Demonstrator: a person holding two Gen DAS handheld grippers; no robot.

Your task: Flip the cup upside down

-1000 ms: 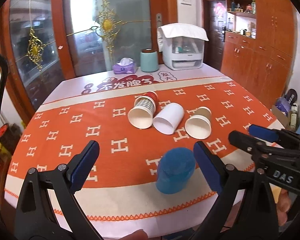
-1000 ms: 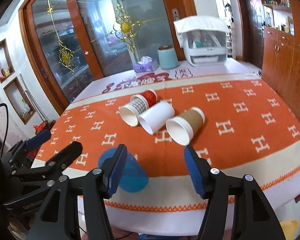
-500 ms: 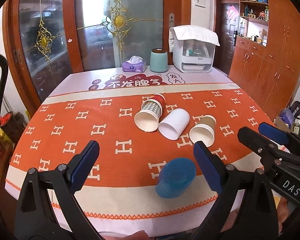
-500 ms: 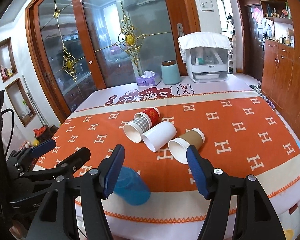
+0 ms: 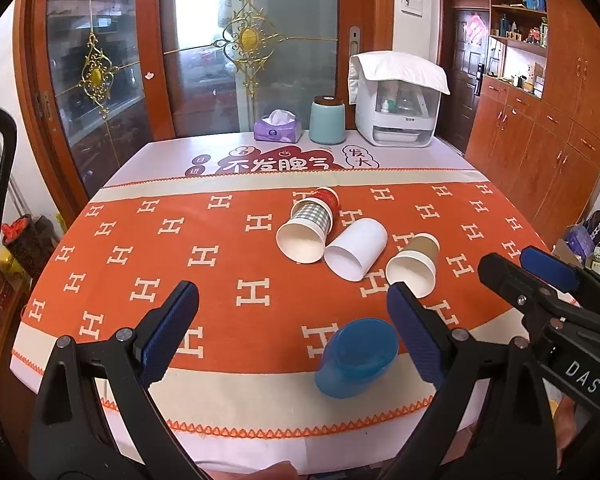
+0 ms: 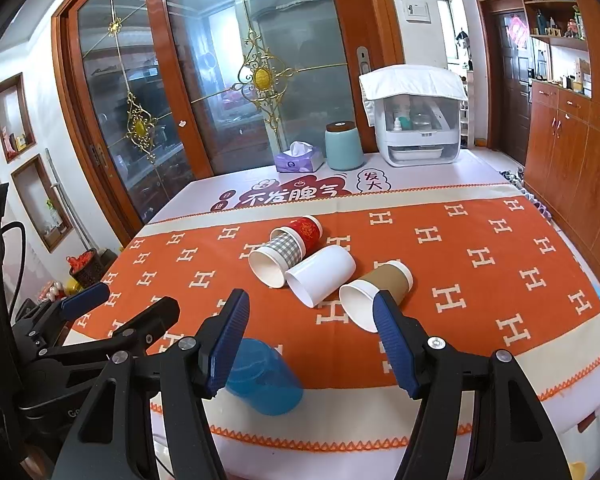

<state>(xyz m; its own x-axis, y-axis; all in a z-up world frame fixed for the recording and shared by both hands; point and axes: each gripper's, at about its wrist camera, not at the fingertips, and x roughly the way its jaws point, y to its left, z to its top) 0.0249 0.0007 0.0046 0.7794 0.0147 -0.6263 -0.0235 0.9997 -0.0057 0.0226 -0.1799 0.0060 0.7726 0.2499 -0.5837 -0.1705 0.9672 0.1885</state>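
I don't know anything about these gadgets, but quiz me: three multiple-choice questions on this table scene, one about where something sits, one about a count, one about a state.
1. Where is the blue cup?
A. Near the table's front edge, apart from the paper cups
B. Beside the tissue box
C. Stacked in the white cup

2. How many paper cups lie in the middle cluster?
A. Two
B. Four
C. Six

3. How is the left gripper?
A. Shut on the blue cup
B. Open, holding nothing
C. Shut on a paper cup

Answers:
1 A: it lies alone on the cream border.
2 B: red, checked, white, brown.
3 B: its jaws stand wide apart, nothing between.
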